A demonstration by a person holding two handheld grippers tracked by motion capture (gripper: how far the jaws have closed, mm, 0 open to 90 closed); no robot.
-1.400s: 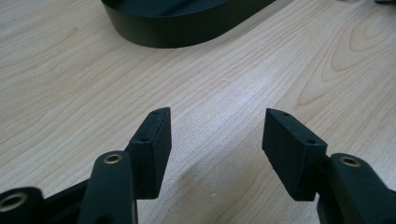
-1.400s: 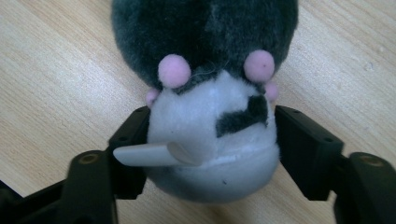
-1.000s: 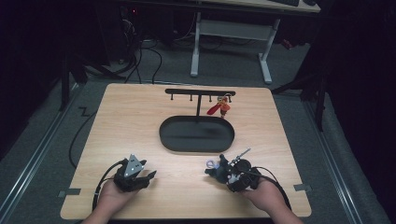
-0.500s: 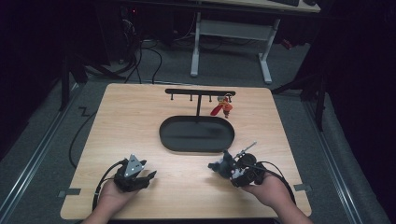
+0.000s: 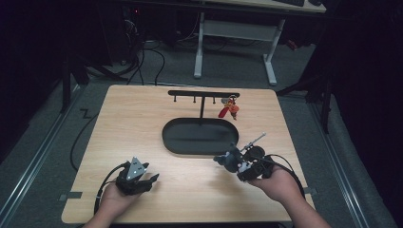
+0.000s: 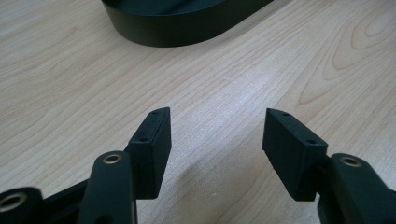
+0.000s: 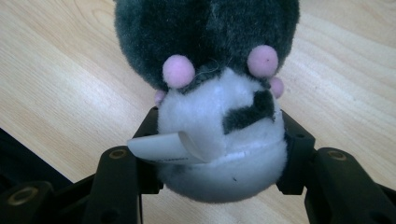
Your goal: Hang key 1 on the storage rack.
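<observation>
My right gripper (image 5: 236,163) is shut on a small plush toy (image 7: 215,116), dark grey on top with a white belly, pink dots and a white label; both pads press its sides. In the high view the plush toy (image 5: 229,158) hangs above the wooden table (image 5: 128,123), just right of the black oval tray (image 5: 171,140). My left gripper (image 5: 151,181) rests near the front left of the table. Its jaws stand open (image 6: 215,140) over bare wood, with the tray's wall (image 6: 177,32) ahead.
A black T-shaped hook rack (image 5: 203,95) stands behind the tray, with a red keychain (image 5: 228,109) hanging at its right end. A thin metal rod (image 5: 254,140) sticks out beside the right gripper. White desk legs (image 5: 271,61) stand on the floor beyond the table.
My right gripper has lifted off the table with the plush toy in it and shifted slightly right. The left gripper has stayed still.
</observation>
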